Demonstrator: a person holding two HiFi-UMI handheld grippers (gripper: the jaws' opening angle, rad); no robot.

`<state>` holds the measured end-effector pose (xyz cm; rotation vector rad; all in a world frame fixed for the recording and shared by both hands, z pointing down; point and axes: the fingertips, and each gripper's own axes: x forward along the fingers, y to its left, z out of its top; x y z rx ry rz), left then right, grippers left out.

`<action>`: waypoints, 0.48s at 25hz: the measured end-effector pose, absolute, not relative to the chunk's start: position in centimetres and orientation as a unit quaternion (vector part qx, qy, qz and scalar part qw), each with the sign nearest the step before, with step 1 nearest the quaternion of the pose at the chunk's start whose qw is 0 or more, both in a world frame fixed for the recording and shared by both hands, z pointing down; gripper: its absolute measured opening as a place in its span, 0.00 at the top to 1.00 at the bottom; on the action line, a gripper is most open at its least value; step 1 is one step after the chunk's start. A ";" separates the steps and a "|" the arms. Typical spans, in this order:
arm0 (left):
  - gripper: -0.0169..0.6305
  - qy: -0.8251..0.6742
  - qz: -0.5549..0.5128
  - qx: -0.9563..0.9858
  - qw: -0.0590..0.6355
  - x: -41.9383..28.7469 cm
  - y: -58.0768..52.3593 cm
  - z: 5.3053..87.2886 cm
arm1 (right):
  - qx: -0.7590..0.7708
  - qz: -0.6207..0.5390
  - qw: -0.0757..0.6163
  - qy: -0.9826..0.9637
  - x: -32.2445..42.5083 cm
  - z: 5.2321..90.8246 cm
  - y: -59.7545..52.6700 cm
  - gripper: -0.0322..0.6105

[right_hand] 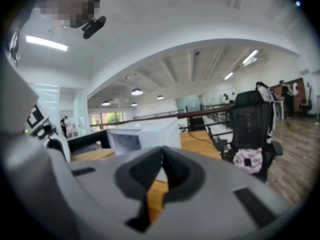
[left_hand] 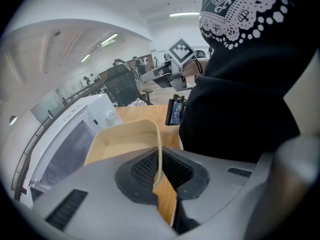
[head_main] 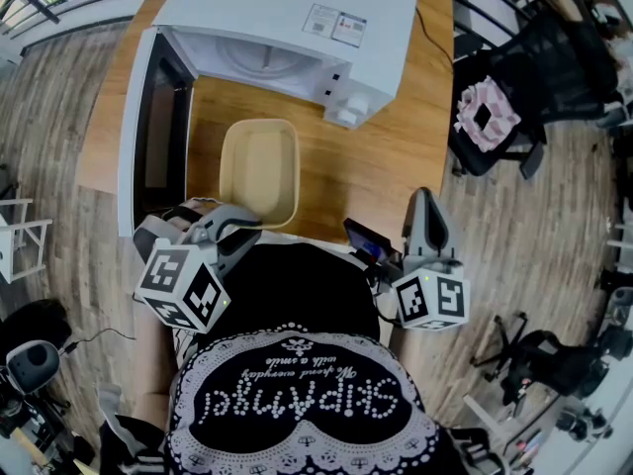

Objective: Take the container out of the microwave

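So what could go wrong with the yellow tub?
1. The left gripper pinches only the thin near rim of the container, so it could tilt or slip if lifted.
2. The open microwave door stands beside it; a sideways swing might bump it.
3. It is near the front edge of the table, so pulling further could tip it off.

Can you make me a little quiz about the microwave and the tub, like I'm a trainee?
1. True or false: the microwave door stands open.
2. Where is the beige container? A) inside the microwave B) on the wooden table C) on the floor
3. Fill in: the left gripper has its jaws pinched on the container's ____.
Key: 1 true; 2 B; 3 rim.
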<state>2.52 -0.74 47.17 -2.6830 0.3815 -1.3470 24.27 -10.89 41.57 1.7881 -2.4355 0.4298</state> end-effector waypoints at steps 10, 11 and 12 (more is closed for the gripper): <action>0.91 0.123 -0.445 -0.885 0.060 2.6 -0.8 47.1 | 0.586 0.141 0.047 -0.796 24.4 41.6 -10.9 0.90; 0.91 0.123 -0.445 -0.885 0.061 2.6 -0.8 47.1 | 0.586 0.141 0.048 -0.796 24.4 41.6 -10.9 0.90; 0.91 0.123 -0.446 -0.884 0.061 2.6 -0.8 47.1 | 0.586 0.141 0.048 -0.796 24.4 41.7 -10.8 0.90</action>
